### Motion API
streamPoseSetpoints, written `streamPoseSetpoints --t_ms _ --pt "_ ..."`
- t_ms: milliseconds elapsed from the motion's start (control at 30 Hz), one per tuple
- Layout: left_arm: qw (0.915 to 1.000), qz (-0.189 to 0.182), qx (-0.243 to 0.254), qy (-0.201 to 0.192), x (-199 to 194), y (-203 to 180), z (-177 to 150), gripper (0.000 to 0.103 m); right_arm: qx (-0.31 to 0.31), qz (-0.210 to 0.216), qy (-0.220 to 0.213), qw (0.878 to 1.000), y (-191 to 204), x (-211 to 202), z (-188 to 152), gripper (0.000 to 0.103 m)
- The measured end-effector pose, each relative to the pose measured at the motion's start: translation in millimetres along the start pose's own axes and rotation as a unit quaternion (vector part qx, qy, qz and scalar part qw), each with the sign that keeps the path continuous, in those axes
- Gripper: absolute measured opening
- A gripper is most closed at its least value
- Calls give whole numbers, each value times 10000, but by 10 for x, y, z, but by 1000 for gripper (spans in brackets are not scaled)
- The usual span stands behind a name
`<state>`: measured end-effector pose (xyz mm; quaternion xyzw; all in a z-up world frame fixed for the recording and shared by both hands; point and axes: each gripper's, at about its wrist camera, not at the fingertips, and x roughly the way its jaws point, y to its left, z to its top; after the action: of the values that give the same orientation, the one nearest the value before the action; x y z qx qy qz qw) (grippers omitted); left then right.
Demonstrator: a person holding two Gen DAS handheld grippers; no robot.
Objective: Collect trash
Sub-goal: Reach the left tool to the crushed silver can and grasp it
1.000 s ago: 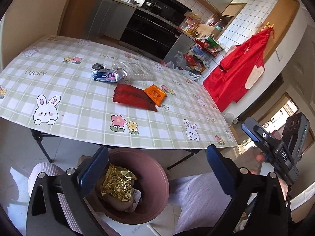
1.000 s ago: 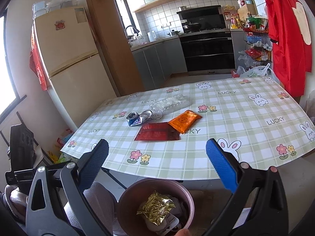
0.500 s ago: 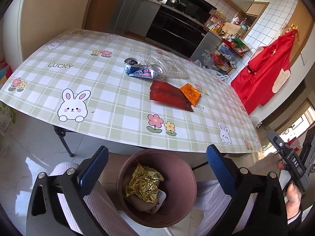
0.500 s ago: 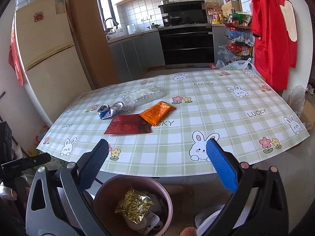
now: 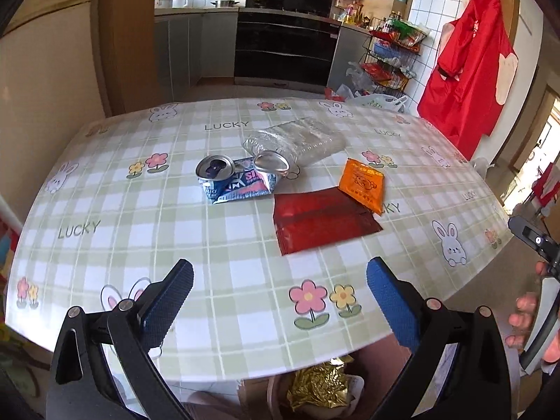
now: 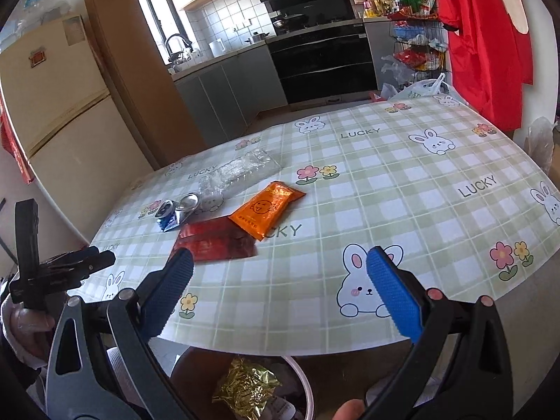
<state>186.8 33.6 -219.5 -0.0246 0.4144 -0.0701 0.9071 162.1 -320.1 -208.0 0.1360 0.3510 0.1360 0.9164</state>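
Note:
Trash lies on the checked tablecloth [image 5: 105, 210]: a crushed blue can [image 5: 238, 178] [image 6: 171, 215], a clear plastic bottle [image 5: 297, 138] [image 6: 241, 171], an orange packet [image 5: 362, 183] [image 6: 267, 208] and a dark red wrapper [image 5: 322, 222] [image 6: 213, 239]. A brown bin [image 6: 301, 378] under the near table edge holds a gold wrapper [image 5: 320, 388] [image 6: 245, 390]. My left gripper [image 5: 278, 302] is open and empty above the near table edge. My right gripper [image 6: 280, 295] is open and empty, just short of the red wrapper.
The table [image 6: 420, 182] carries a bunny and flower cloth. A fridge [image 6: 52, 105] stands at the left, kitchen counters and an oven [image 6: 322, 66] behind, a wire rack [image 5: 392, 56] and a red apron [image 5: 465, 70] at the right.
Both grippers have risen from over the bin and moved forward over the table's near edge. The bin now shows only at the bottom. Both stay open.

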Motion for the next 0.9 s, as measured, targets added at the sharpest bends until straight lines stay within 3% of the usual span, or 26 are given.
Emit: streamPoseSetpoints --t_ms 133,467,667,900 --pt "9996 93 155 200 432 -15 291 97 154 -39 145 9998 -148 255 80 98" --pt "9907 833 881 620 1373 -181 743 88 56 -91 433 9990 -312 725 186 98" --pt "9855 1217 907 761 1683 -193 800 84 67 -40 567 9984 -350 936 202 98" --pt "9830 1353 936 814 1805 -234 841 81 15 -34 596 9982 -321 1019 224 98"
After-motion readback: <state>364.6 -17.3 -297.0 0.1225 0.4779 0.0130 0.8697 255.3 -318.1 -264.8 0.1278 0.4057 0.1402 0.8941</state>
